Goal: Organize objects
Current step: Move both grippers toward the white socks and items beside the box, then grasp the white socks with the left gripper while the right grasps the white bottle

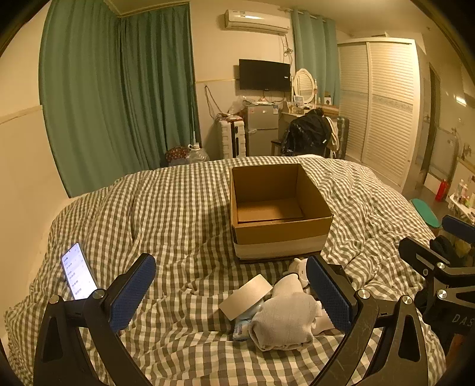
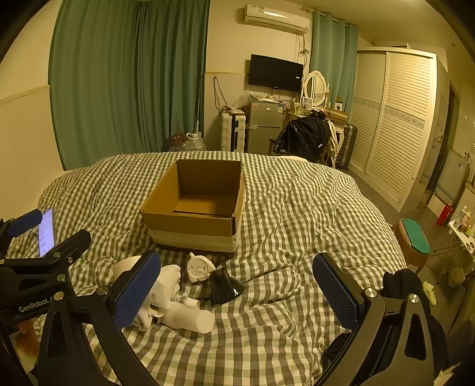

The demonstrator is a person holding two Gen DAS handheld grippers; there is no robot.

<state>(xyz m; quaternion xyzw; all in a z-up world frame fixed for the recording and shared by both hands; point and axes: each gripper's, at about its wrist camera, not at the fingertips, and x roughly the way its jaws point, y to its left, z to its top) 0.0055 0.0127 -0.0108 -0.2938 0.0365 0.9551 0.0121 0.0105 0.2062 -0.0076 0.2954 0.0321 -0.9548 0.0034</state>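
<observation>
Corrugated cardboard box (image 1: 279, 207) sits empty on rumpled gingham bedding (image 1: 178, 207); both hand-held grippers, left (image 1: 231, 294) and right (image 2: 237, 294), gape wide.

Dim room, warm yellow light from above. Glare on air conditioner (image 1: 256, 21). Phone (image 1: 77, 271) screen glows bright. Soft shadow inside cardboard box (image 2: 196, 205). Edges bend, corners black. Picture mostly sharp.

One cardboard box (image 2: 193, 207), one phone (image 1: 77, 271), one tape roll (image 1: 246, 297), one white bottle (image 2: 190, 319), one white figurine (image 2: 199, 268), one black cone (image 2: 224, 286).
</observation>
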